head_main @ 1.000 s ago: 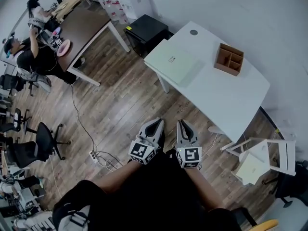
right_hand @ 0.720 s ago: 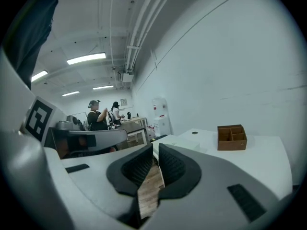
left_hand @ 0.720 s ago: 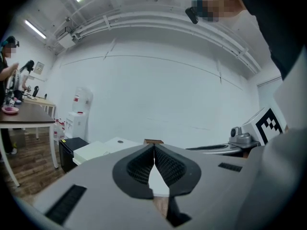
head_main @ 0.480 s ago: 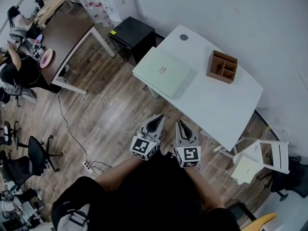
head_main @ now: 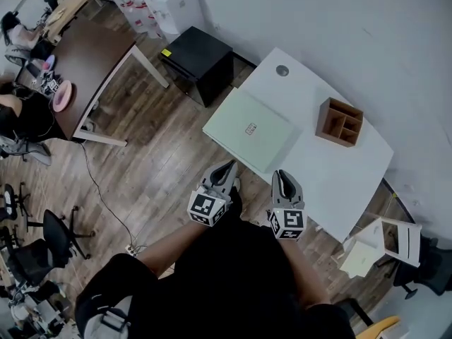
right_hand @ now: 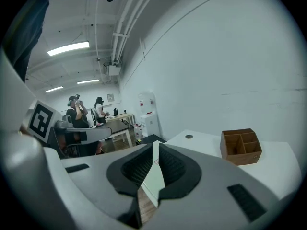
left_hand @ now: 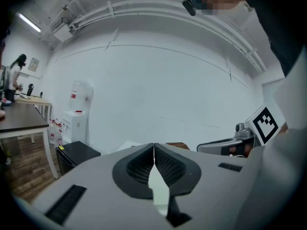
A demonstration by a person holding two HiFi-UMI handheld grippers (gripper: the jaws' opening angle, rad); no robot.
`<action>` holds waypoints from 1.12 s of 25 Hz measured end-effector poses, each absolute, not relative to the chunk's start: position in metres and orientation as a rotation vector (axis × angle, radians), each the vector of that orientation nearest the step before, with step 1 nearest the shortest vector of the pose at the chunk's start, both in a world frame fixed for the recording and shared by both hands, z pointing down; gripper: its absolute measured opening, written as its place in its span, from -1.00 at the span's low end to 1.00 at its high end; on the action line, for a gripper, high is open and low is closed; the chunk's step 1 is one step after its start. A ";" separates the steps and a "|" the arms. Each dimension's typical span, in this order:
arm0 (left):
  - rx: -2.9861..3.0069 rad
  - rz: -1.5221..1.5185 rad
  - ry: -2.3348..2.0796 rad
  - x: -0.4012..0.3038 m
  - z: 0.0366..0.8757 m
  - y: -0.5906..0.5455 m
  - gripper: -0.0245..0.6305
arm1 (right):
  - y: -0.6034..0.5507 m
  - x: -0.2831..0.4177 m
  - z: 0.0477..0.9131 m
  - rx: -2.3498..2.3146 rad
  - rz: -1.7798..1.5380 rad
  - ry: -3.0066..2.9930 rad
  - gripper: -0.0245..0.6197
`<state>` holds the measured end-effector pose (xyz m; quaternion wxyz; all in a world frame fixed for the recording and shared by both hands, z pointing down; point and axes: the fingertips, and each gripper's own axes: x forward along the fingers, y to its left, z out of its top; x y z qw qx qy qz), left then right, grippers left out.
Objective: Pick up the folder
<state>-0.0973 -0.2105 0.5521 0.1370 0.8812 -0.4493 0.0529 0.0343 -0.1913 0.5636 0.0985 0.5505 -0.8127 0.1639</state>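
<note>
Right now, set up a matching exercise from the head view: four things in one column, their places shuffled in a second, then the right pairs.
Column one
1. pale green flat folder
2. brown wooden compartment box
3. black low cabinet
4. left gripper

Column two
A. on the wood floor, beside one end of the white table
B. flat on the table, at the corner nearest the grippers
C. on the table, to the folder's right in this view
D. in the air over the floor, jaws shut and empty

Pairs: 1-B, 2-C, 3-A, 4-D
</note>
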 end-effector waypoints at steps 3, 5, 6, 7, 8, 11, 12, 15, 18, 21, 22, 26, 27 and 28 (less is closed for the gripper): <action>2.555 0.168 -1.300 -0.107 0.556 -0.245 -0.88 | -0.218 0.031 0.574 1.650 0.526 -2.360 -0.81; 2.548 0.195 -1.301 -0.114 0.562 -0.266 -0.88 | -0.232 0.028 0.584 1.659 0.552 -2.326 -0.81; 2.544 0.212 -1.298 -0.117 0.566 -0.276 -0.88 | -0.238 0.028 0.589 1.665 0.567 -2.310 -0.81; 2.542 0.230 -1.289 -0.120 0.570 -0.284 -0.88 | -0.243 0.028 0.595 1.673 0.583 -2.293 -0.81; 2.542 0.248 -1.272 -0.121 0.575 -0.292 -0.87 | -0.247 0.029 0.601 1.681 0.597 -2.274 -0.81; 2.552 0.312 -1.215 -0.124 0.589 -0.312 -0.87 | -0.256 0.034 0.623 1.704 0.644 -2.211 -0.81; 2.555 0.333 -1.199 -0.126 0.595 -0.318 -0.87 | -0.258 0.036 0.630 1.713 0.676 -2.188 -0.81; 2.544 0.379 -1.180 -0.134 0.611 -0.338 -0.87 | -0.263 0.044 0.655 1.729 0.795 -2.117 -0.79; 2.488 0.408 -1.128 -0.139 0.636 -0.358 -0.66 | -0.269 0.049 0.680 1.728 0.883 -2.055 -0.42; 2.422 0.442 -1.084 -0.144 0.662 -0.372 -0.44 | -0.274 0.054 0.706 1.745 0.928 -1.982 -0.37; 2.417 0.468 -1.072 -0.147 0.670 -0.376 -0.39 | -0.274 0.054 0.715 1.746 0.955 -1.960 -0.33; 2.369 0.561 -0.969 -0.153 0.710 -0.394 -0.06 | -0.279 0.055 0.747 1.748 1.038 -1.879 -0.18; 2.355 0.583 -0.945 -0.154 0.720 -0.399 -0.01 | -0.279 0.056 0.753 1.751 1.050 -1.860 -0.15; 2.346 0.609 -0.927 -0.155 0.729 -0.403 0.02 | -0.278 0.056 0.759 1.754 1.065 -1.843 -0.13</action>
